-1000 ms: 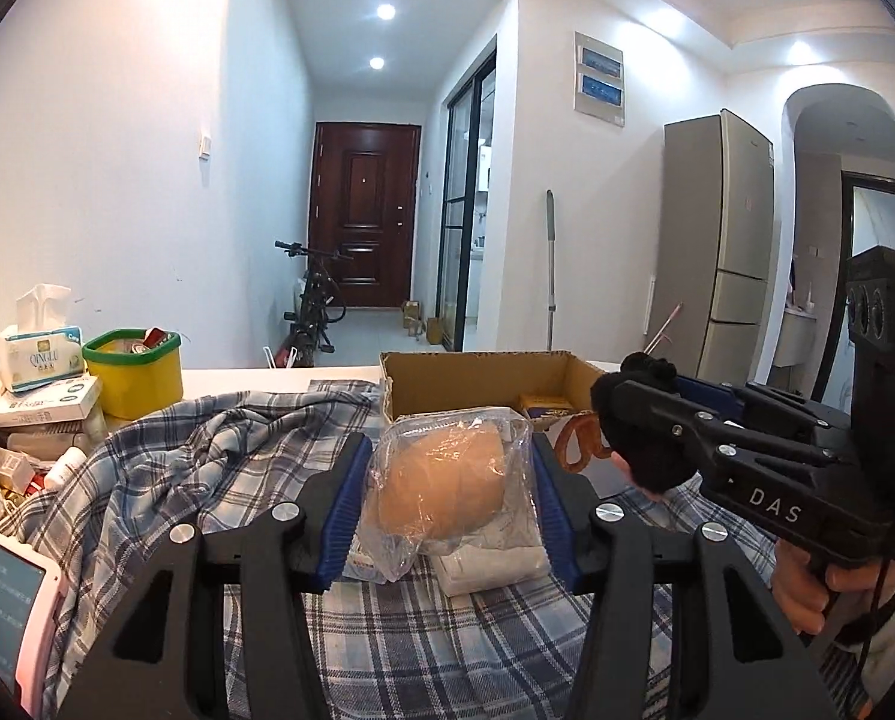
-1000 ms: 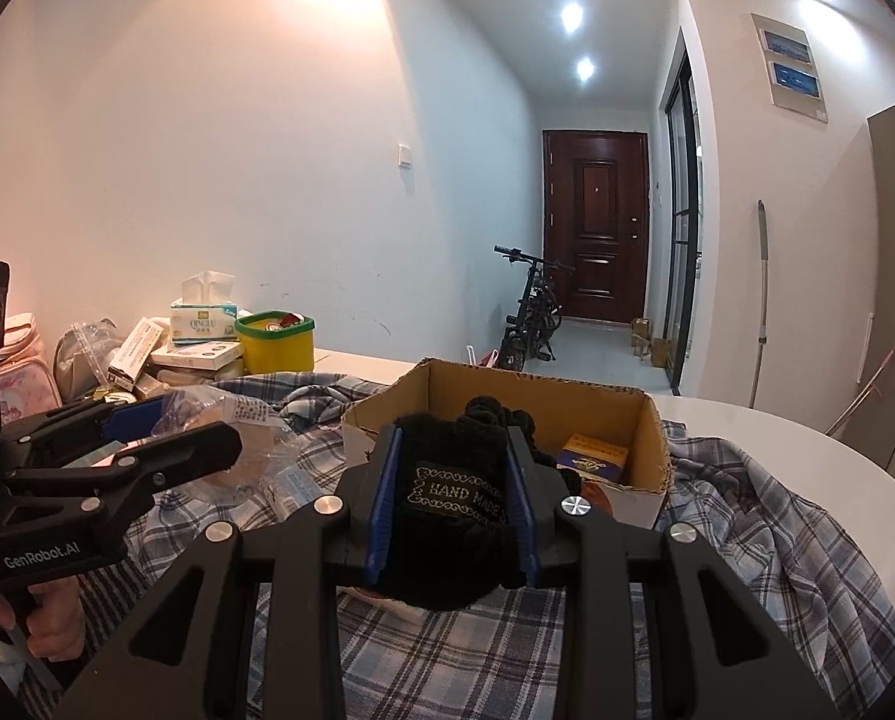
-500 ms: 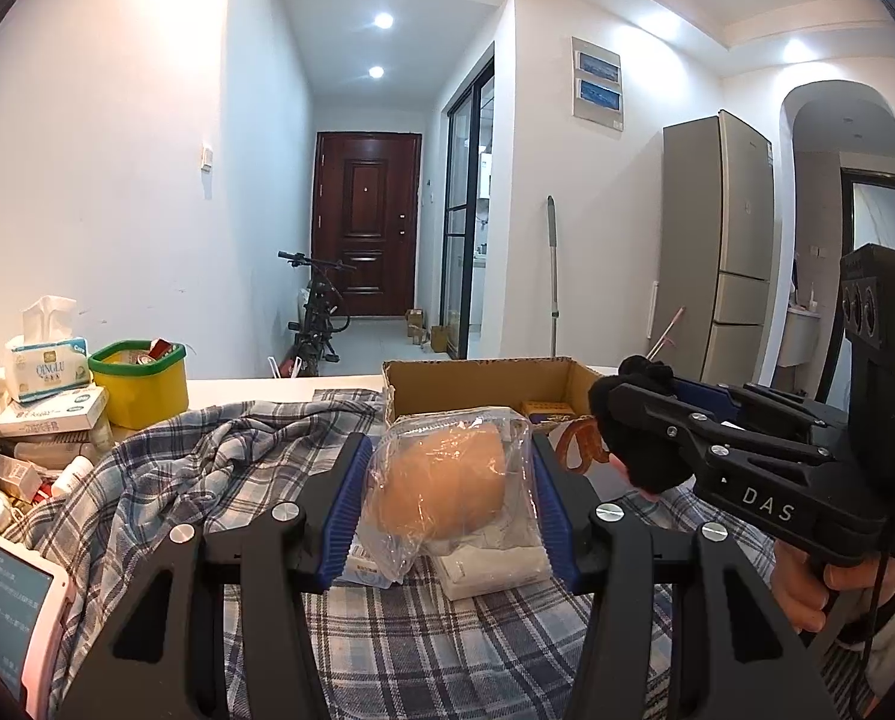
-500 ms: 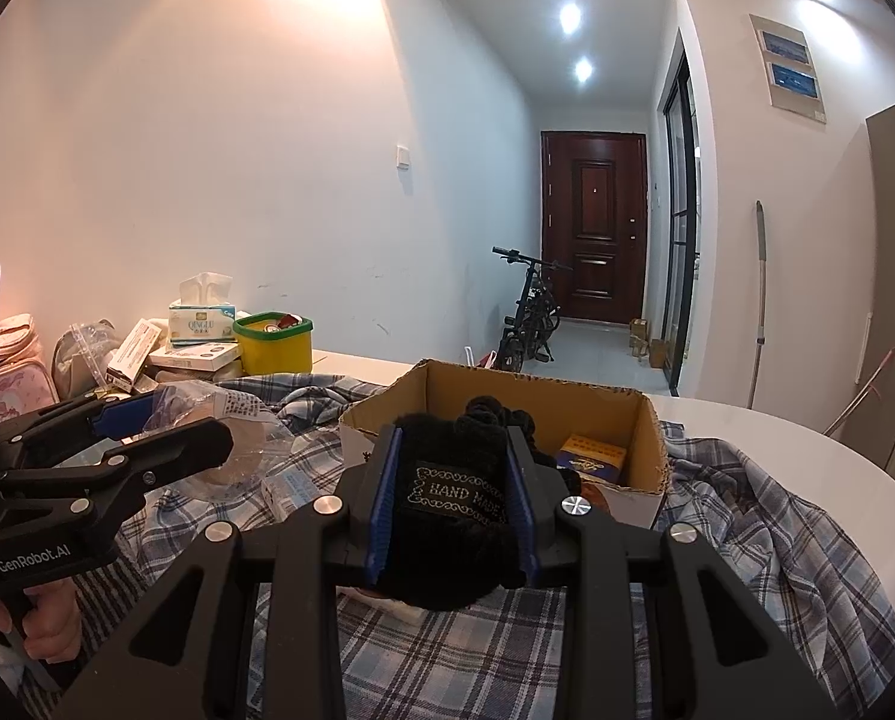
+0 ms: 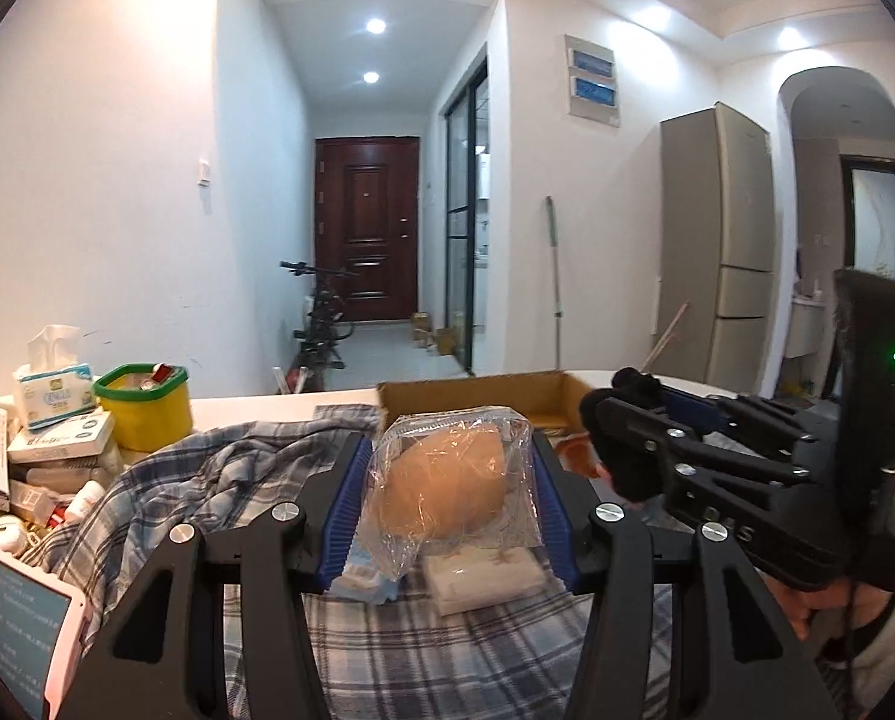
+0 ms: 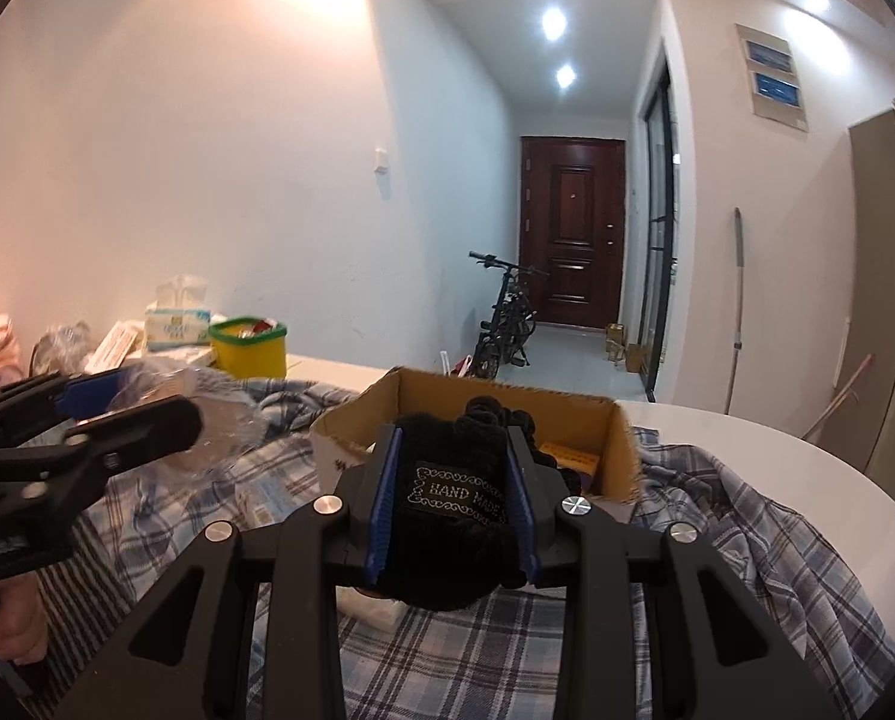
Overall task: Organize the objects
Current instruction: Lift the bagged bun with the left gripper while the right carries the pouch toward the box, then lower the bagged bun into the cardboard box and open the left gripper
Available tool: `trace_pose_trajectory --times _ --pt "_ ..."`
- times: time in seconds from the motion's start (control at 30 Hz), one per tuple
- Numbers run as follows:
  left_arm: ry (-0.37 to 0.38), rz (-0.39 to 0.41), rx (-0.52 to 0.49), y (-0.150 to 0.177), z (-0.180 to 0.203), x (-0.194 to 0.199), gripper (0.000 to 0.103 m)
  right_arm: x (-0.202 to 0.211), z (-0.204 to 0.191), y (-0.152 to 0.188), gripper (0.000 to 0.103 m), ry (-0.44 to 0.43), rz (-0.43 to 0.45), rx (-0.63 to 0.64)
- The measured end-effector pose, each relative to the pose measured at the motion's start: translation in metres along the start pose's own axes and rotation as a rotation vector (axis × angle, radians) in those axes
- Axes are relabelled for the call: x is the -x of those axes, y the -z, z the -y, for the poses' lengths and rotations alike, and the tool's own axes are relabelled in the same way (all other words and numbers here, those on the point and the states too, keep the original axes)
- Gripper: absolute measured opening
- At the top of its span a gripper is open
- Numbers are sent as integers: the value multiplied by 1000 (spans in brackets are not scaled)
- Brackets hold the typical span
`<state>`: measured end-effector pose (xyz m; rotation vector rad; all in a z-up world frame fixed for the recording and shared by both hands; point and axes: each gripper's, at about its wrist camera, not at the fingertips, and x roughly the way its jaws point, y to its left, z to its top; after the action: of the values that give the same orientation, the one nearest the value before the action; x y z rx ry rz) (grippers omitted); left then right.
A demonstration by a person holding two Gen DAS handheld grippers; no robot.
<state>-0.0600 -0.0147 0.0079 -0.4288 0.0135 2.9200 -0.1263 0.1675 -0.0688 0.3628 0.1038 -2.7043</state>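
We hold two things at once above the plaid blue-and-white shirt [image 5: 207, 480] spread over the white surface [image 6: 807, 462]. Our left gripper [image 5: 447, 480] is clamped on a clear crinkly plastic bag with a tan rounded thing inside [image 5: 453, 486], its blue pads pressing the film on both sides. Our right gripper [image 6: 453, 480] is squeezed tight on a black knitted item with a "HAND MADE" label [image 6: 453, 492]. The open brown cardboard box [image 6: 567, 414] stands just ahead of both grippers, with a small yellow packet already inside, so we judge the step to be carrying these two items into it. To do it well, we bring one gripper over the rim at a time, since the two sit close beside each other and could collide. We lower each item past the box wall before we let go, because the slippery bag may slide out and the knit may snag on a pad. The yellow tub with a green rim [image 5: 141, 414] and tissue box [image 5: 51, 390] stay at the far left.
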Motion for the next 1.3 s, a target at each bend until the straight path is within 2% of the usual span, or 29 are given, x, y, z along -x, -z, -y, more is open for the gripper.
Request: trace_pose_trajectory --times 0.1,0.27,0.4,0.47,0.53,0.6,0.63,0.67,0.7,0.8,0.93,1.03,1.1,1.17,1.23,1.3 --pt "26 15 -38 -12 10 6 55 7 6 -9 32 18 20 -6" --pt "37 75 -96 -39 34 16 55 20 5 -29 32 34 61 54" --pt "53 166 -146 -72 52 25 55 36 8 -65 32 37 127 53" --pt "41 212 -157 -90 59 32 55 46 9 -92 32 91 159 42" --pt "21 232 -137 -111 62 39 55 55 12 -117 32 123 186 16" --pt "-26 218 -57 -134 60 44 55 63 17 -144 32 180 219 -26" --pt "-11 220 -17 -143 56 46 55 67 18 -157 32 216 237 -44" --pt "23 228 17 -155 52 49 55 72 20 -170 32 218 259 -58" --pt "26 237 27 -161 50 51 55 76 21 -181 32 202 273 -64" --pt "-2 296 42 -179 40 55 55 91 22 -204 32 153 322 -79" --pt "15 315 49 -179 27 52 55 98 20 -201 32 60 336 -68" --pt "23 265 31 -170 27 33 55 92 21 -180 32 -41 296 -53" --pt "52 223 20 -170 29 20 55 81 27 -172 32 -12 304 -93" --pt "22 206 13 -170 29 8 55 70 32 -171 32 39 323 -86" --pt "-3 191 3 -170 28 -2 55 56 40 -171 32 97 289 -89" --pt "-13 173 16 -170 24 -12 55 48 55 -171 32 87 255 -137"
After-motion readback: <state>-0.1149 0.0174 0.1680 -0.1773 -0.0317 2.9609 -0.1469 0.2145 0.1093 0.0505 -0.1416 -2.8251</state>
